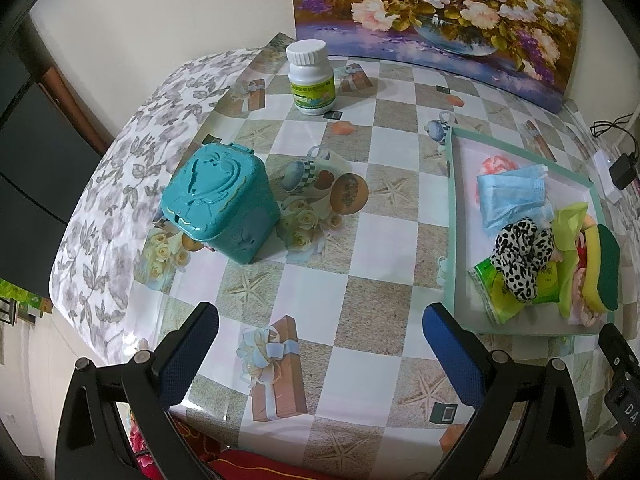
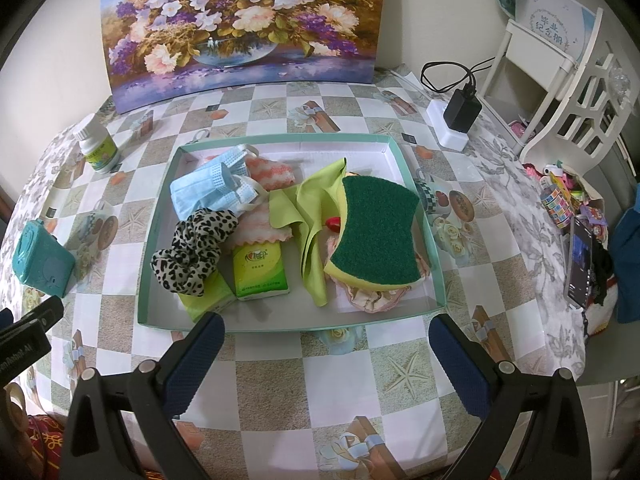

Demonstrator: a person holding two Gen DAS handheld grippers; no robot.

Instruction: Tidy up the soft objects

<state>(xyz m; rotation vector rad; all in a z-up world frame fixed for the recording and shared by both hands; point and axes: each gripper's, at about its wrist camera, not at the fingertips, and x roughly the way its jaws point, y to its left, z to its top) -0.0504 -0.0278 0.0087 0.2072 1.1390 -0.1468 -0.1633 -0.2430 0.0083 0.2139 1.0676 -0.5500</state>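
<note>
A shallow teal-rimmed tray [image 2: 418,216] [image 1: 451,216] on the checkered table holds the soft things. In it lie a blue face mask [image 2: 208,192] [image 1: 508,196], a leopard-print scrunchie [image 2: 192,252] [image 1: 520,256], a green tissue pack [image 2: 260,268], a lime cloth [image 2: 308,216], a green-and-yellow sponge [image 2: 376,236] [image 1: 600,268] and pink cloths. My right gripper [image 2: 326,344] stands open just in front of the tray's near rim, empty. Over bare table left of the tray, my left gripper [image 1: 320,332] is open and empty.
A teal lidded box [image 1: 220,204] [image 2: 40,260] and a white pill bottle [image 1: 310,78] [image 2: 98,144] stand left of the tray. A flower painting [image 2: 240,24] leans on the back wall. A charger on a power strip [image 2: 456,120], a phone [image 2: 580,260] and clutter lie right.
</note>
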